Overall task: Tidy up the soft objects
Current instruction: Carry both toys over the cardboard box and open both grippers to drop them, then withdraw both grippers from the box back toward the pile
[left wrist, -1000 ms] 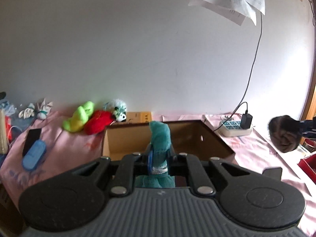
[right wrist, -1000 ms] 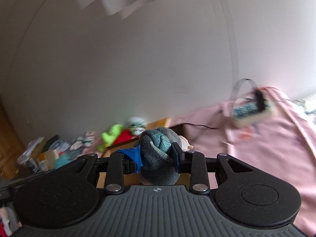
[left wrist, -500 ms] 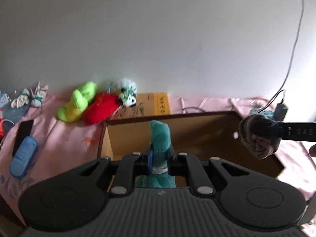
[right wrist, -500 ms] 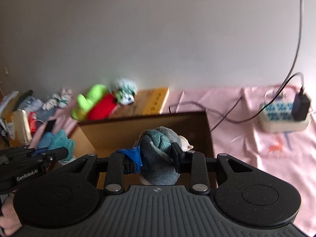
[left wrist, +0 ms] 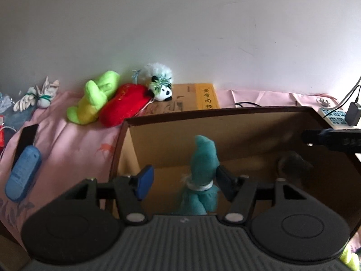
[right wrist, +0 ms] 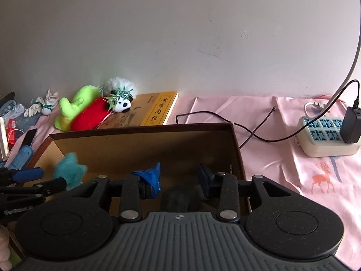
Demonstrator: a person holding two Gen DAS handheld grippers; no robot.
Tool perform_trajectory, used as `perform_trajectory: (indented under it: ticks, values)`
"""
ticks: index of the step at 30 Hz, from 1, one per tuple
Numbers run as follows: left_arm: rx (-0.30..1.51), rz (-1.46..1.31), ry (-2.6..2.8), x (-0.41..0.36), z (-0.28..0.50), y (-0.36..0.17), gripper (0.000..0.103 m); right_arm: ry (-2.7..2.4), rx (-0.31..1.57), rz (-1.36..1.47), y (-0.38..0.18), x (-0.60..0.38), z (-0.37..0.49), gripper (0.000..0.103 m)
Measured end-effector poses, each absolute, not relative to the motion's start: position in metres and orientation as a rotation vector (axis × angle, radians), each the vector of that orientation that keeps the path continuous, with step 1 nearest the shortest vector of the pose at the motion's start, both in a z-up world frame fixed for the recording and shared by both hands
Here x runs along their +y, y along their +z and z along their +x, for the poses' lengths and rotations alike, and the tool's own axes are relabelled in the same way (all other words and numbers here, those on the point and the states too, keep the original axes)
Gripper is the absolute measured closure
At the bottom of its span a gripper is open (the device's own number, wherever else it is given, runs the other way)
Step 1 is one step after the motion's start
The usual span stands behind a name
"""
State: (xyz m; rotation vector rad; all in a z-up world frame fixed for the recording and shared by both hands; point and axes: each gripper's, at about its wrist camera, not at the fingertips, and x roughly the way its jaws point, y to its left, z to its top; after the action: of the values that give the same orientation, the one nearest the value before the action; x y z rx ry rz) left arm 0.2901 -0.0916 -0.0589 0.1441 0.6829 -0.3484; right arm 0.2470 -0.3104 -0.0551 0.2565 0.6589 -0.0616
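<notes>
Claws spread over the box (left wrist: 225,117): left claw (left wrist: 183,181) and right claw (right wrist: 179,177), just opened, release teal sock (left wrist: 203,171) and grey sock (right wrist: 179,199) for storage.

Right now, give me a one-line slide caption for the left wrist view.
Left gripper, jaws just opened, releases the teal rolled sock above the open brown cardboard box.

Matt cardboard box (left wrist: 225,131), fuzzy teal cloth toy (left wrist: 204,158), smooth pink tablecloth (right wrist: 282,158), perhaps cotton
</notes>
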Motion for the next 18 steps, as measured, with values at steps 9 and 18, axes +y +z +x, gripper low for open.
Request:
perform_trajectory:
  ticks: [9,18]
  values:
    - [0.684,0.188,-0.349,-0.1,0.288,-0.06,0.038,-0.095,0.812,0.338,-0.059,-0.316,0.225,0.084]
    - [0.745,0.294,-0.379,-0.123,0.265,-0.081,0.041,-0.103,0.857,0.367,-0.053,-0.32,0.199,0.085]
